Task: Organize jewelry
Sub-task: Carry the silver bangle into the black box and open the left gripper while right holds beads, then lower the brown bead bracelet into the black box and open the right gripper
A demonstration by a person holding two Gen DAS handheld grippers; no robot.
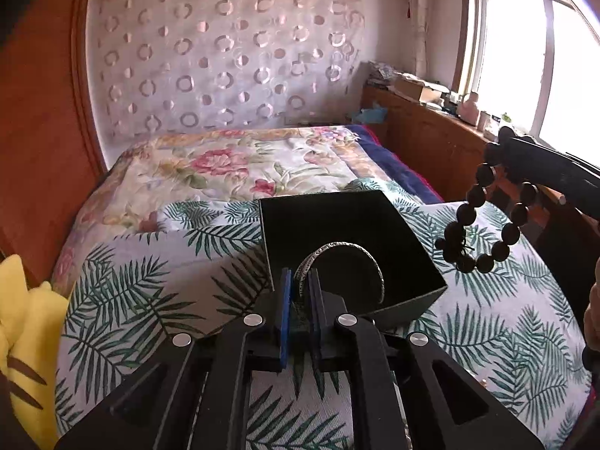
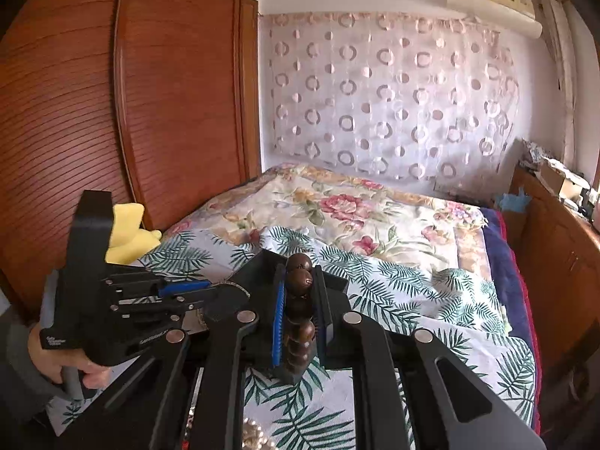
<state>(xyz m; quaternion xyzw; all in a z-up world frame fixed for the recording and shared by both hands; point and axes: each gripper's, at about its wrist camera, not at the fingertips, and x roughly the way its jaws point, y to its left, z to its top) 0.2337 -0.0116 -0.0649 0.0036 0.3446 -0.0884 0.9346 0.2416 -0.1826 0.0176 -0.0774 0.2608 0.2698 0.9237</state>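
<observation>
My left gripper (image 1: 300, 281) is shut on a silver bangle (image 1: 339, 250) and holds it over the open black box (image 1: 408, 225) that sits on the palm-leaf cloth. My right gripper (image 2: 300, 273) is shut on a dark wooden bead bracelet (image 2: 299, 281). In the left wrist view the bracelet (image 1: 476, 221) hangs from the right gripper above the bed, to the right of the box. In the right wrist view the left gripper (image 2: 183, 288) is at the left, with the box (image 2: 262, 262) partly hidden behind the fingers.
The bed carries a palm-leaf cloth (image 1: 150, 281) and a floral quilt (image 1: 232, 165). A yellow plush toy (image 1: 26, 330) lies at the left edge. A wooden wardrobe (image 2: 112, 112) stands left, and a cluttered wooden cabinet (image 1: 431, 131) under the window right. A sparkly piece (image 2: 255, 431) lies near the front.
</observation>
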